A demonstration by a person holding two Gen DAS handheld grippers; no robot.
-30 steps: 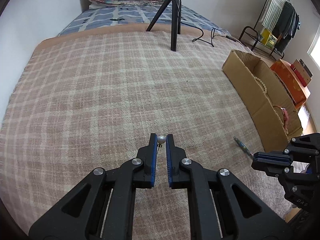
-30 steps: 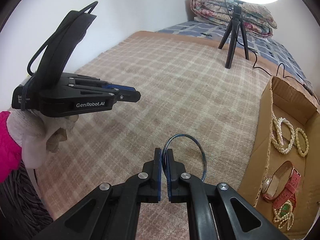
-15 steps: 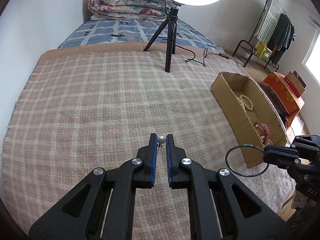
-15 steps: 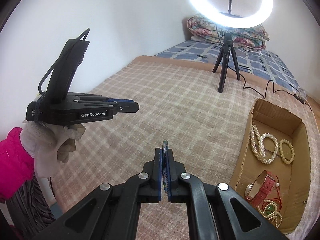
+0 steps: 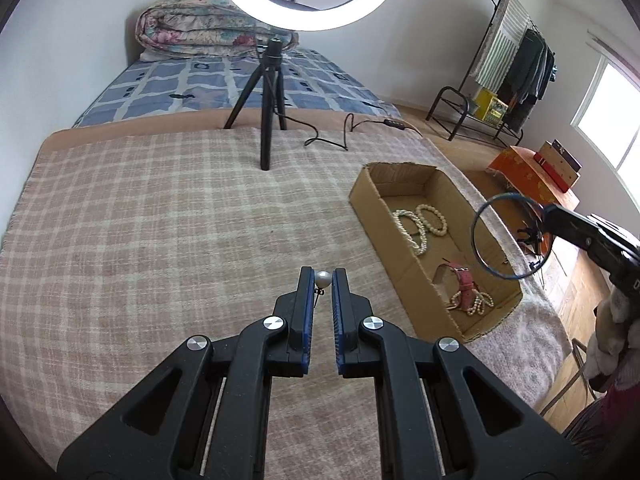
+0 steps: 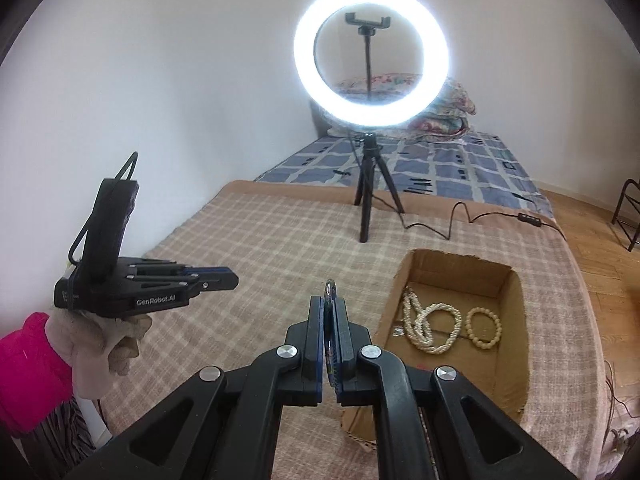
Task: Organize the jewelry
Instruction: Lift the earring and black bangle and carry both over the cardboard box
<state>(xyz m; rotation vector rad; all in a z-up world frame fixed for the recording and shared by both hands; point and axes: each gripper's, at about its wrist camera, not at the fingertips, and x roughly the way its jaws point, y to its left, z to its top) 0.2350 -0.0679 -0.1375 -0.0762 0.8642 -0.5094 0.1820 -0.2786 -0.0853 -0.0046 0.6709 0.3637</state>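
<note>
You are holding the left gripper (image 5: pixel 322 280) above the plaid blanket (image 5: pixel 160 216), its jaws clamping a pearl earring (image 5: pixel 322 279) at the tips. Your right gripper (image 6: pixel 329 304) is pinching a thin blue bangle (image 5: pixel 510 236), jaws closed on its rim, up over the near end of the cardboard box (image 5: pixel 366 204), where pearl strands (image 5: pixel 412 228) and a pink watch (image 5: pixel 462 280) are lying.

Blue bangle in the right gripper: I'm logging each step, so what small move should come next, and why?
Probably lower the right gripper toward the cardboard box and release. The blue bangle is pinched and hangs above the box's near end, where pearl necklaces and a pink watch already lie.
</note>
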